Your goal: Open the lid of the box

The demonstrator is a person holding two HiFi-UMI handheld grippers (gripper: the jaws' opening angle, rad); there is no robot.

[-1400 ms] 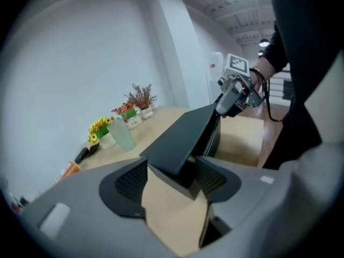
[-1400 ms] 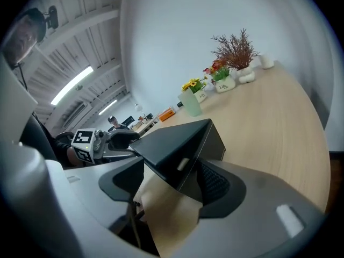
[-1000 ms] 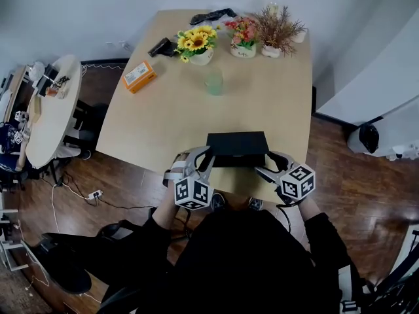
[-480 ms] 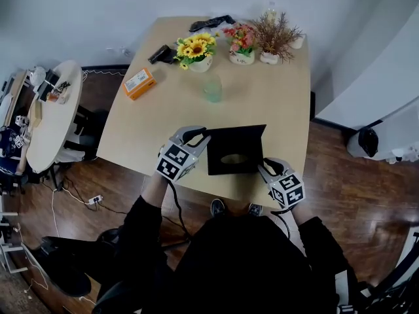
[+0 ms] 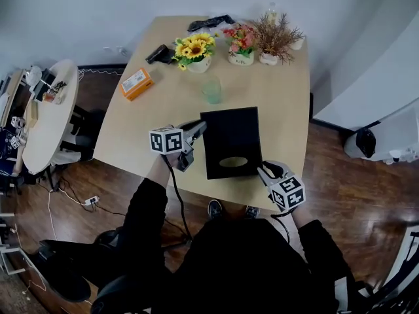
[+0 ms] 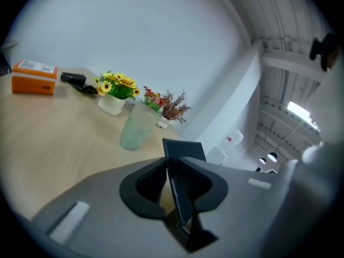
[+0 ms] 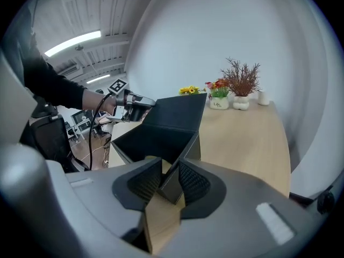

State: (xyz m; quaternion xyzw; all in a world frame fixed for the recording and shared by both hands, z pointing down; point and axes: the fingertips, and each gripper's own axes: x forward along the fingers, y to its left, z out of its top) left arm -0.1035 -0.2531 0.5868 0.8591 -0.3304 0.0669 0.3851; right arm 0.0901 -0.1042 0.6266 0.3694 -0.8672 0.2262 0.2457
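A black box (image 5: 234, 164) sits near the table's front edge with its lid (image 5: 230, 133) swung up and back, and a pale oval shows inside. My left gripper (image 5: 199, 129) is shut on the lid's left edge; in the left gripper view the thin black lid (image 6: 183, 150) stands pinched between that gripper's (image 6: 173, 179) jaws. My right gripper (image 5: 262, 171) is at the box's front right corner. In the right gripper view that gripper's (image 7: 171, 184) jaws are closing, and the corner of the box (image 7: 161, 138) is pressed between their pads.
Behind the box stands a pale green cup (image 5: 212, 90). A sunflower pot (image 5: 194, 47), a pink flower pot (image 5: 243, 42) and a dried plant (image 5: 275, 34) line the far edge. An orange carton (image 5: 137, 82) lies at the far left. A round side table (image 5: 42, 110) stands left.
The lid went from closed flat to raised up and back. My left gripper rose and moved away from me with the lid's edge. My right gripper's jaws closed on the box's corner.
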